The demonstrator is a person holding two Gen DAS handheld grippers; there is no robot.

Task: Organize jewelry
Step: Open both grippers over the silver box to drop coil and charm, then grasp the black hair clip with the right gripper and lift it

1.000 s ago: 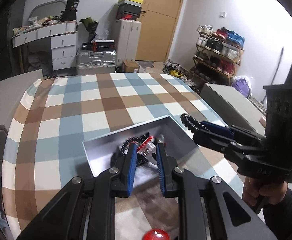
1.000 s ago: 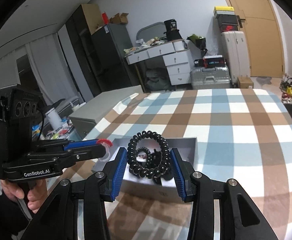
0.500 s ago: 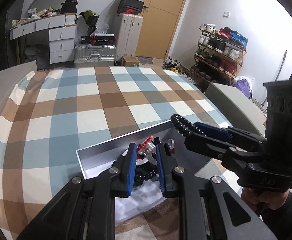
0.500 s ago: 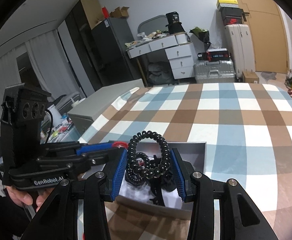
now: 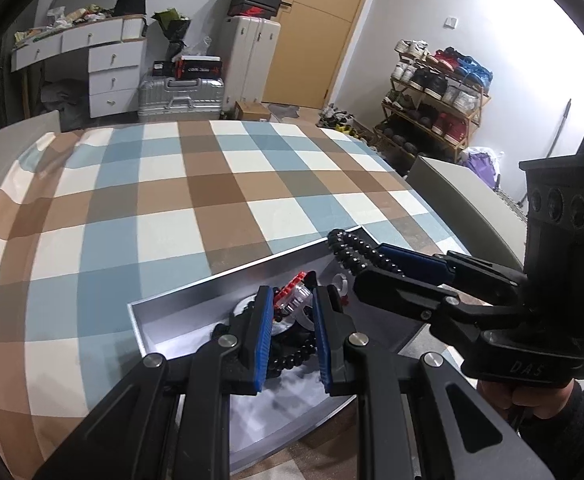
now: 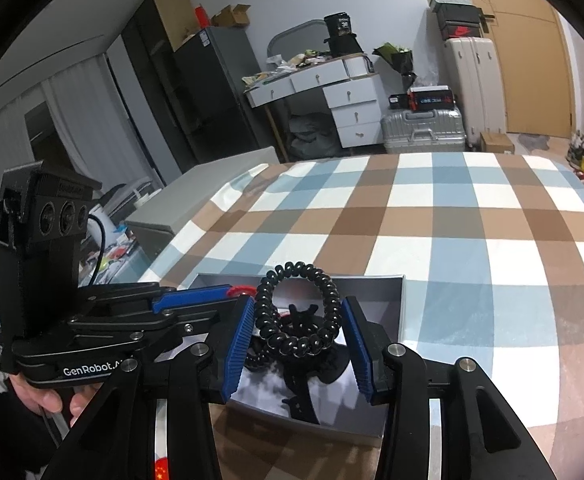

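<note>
A grey open box (image 5: 196, 292) sits on the checked tablecloth and holds black bead strings and black hair clips (image 6: 303, 376). My left gripper (image 5: 290, 300) is shut on a red and clear hair tie (image 5: 292, 294) just above the box's contents. My right gripper (image 6: 295, 322) is shut on a black spiral hair tie (image 6: 297, 312) and holds it above the box (image 6: 395, 312). In the left wrist view the right gripper (image 5: 343, 248) reaches in from the right with the spiral tie (image 5: 351, 250) over the box's far right corner. In the right wrist view the left gripper's fingers (image 6: 196, 300) come in from the left.
The checked tablecloth (image 5: 164, 200) stretches far beyond the box. A grey cabinet (image 5: 463, 196) stands at the table's right edge, another (image 6: 196, 196) at its left. Drawers, suitcases and a shoe rack (image 5: 435, 96) line the room behind.
Both grippers have moved forward and lower over the box, each keeping its hair tie. The box now lies closer beneath both.
</note>
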